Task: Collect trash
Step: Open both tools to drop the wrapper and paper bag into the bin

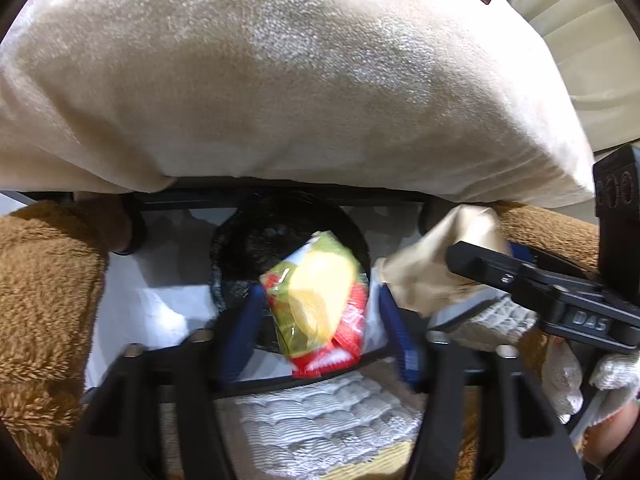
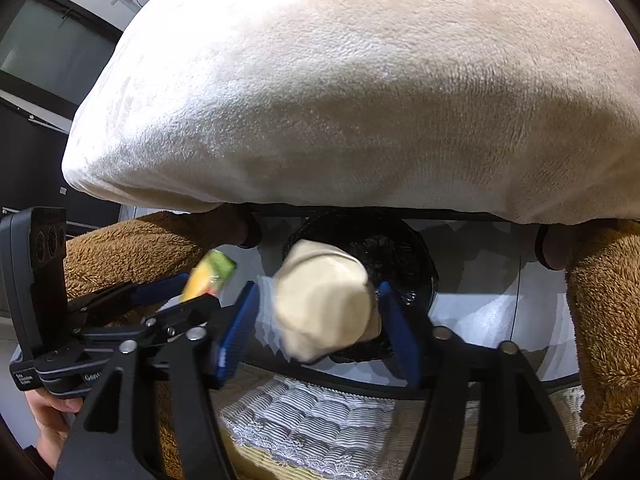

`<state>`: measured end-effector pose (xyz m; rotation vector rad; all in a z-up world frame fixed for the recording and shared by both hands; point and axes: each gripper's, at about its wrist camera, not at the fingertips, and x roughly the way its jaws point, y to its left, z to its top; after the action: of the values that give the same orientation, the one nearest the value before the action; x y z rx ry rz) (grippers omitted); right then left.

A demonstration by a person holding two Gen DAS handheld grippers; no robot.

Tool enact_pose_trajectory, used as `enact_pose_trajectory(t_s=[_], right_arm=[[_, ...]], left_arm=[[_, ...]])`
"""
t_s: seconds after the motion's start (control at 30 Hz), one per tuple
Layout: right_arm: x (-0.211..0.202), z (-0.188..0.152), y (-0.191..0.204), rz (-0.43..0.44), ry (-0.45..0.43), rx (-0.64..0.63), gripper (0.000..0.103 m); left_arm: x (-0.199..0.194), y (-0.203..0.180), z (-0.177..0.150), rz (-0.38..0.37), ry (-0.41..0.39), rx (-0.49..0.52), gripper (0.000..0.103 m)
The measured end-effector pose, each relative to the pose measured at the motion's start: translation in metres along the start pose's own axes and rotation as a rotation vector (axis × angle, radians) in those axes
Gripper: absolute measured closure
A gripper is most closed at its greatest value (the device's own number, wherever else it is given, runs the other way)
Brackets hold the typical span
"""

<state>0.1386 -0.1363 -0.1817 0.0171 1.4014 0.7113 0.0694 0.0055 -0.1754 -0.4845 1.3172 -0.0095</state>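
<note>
Two grippers point steeply down over a black-lined bin (image 1: 256, 240) that stands on the pale floor below the edge of a cream cushion (image 1: 280, 80).

Left gripper (image 1: 320, 312): the blue pads stand apart. A green, yellow and red snack wrapper (image 1: 316, 300) lies between them, blurred, with clear gaps to each pad. Judged from this, the wrapper is released and dropping toward the bin mouth.

Right gripper (image 2: 320, 316): the jaws are likewise spread. A crumpled beige paper wad (image 2: 324, 300) sits between them above the bin (image 2: 400, 256). Whether the right-hand pad touches the wad cannot be told; the left-hand pad is clear of it.

Both tools are held directly above the opening so that released trash falls inside rather than onto the floor. Brown plush fabric (image 1: 44, 300) flanks the bin on both sides and may catch a stray piece.
</note>
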Motion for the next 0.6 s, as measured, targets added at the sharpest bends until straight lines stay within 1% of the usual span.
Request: enact_pose_trajectory(t_s=[0.23,0.4,0.47,0.6], right_arm=[[-0.005,0.000,-0.001,0.004,-0.014,0.009,0.034],[-0.008,0.001,0.007,0.005,-0.041,-0.007,0.034],[-0.012,0.001,0.009,0.005,-0.056,-0.020,0.034],[-0.021,0.001,0.012,0.003,-0.093,-0.044,0.034]], left_arm=[[-0.008,0.002,0.000,-0.003,-0.030,-0.007,0.035],[-0.015,0.003,0.003,0.006,-0.056,-0.005,0.035],[-0.019,0.000,0.004,0.011,-0.073,0.005,0.035],[-0.032,-0.003,0.004,-0.003,-0.127,0.020,0.035]])
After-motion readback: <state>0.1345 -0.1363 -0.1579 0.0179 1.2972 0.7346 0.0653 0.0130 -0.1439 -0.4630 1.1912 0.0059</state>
